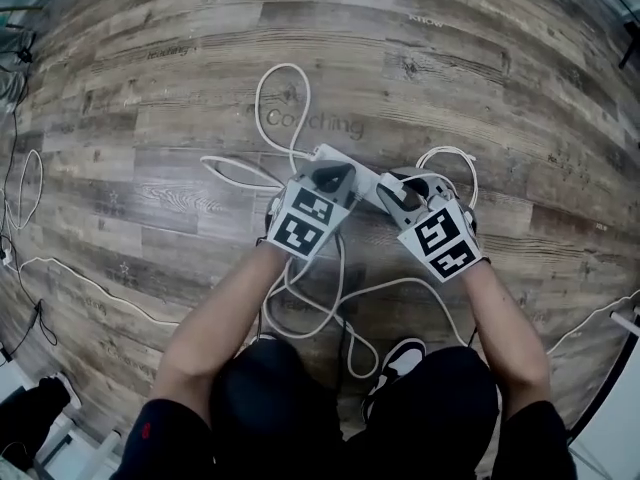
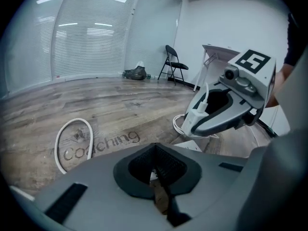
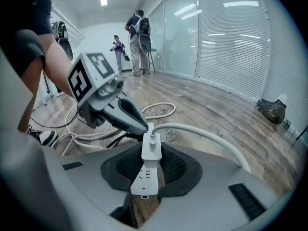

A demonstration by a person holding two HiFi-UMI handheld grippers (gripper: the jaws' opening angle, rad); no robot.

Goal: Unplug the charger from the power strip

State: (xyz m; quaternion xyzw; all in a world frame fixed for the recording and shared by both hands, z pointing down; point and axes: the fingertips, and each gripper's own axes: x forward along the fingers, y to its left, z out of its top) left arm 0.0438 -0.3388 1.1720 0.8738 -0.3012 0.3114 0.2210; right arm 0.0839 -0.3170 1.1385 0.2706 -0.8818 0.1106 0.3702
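Observation:
A white power strip (image 1: 328, 154) lies on the wooden floor; in the right gripper view it shows (image 3: 144, 179) below my jaws with a red light at its near end. My right gripper (image 3: 150, 163) is shut on the white charger (image 3: 151, 147), which stands over the strip. In the left gripper view the charger (image 2: 202, 110) hangs in the right gripper (image 2: 188, 128), raised off the floor. My left gripper (image 1: 335, 176) is shut, its tip (image 3: 143, 127) down at the strip beside the charger. A sliver of white shows through its narrow pad gap (image 2: 159, 182).
A thick white cord (image 3: 216, 141) arcs right from behind the charger and loops on the floor (image 1: 272, 98). More white cables (image 1: 330, 308) tangle by the person's knees and shoe (image 1: 402, 356). A folding chair (image 2: 173, 61), a bag (image 2: 135, 73) and standing people (image 3: 137, 32) are far off.

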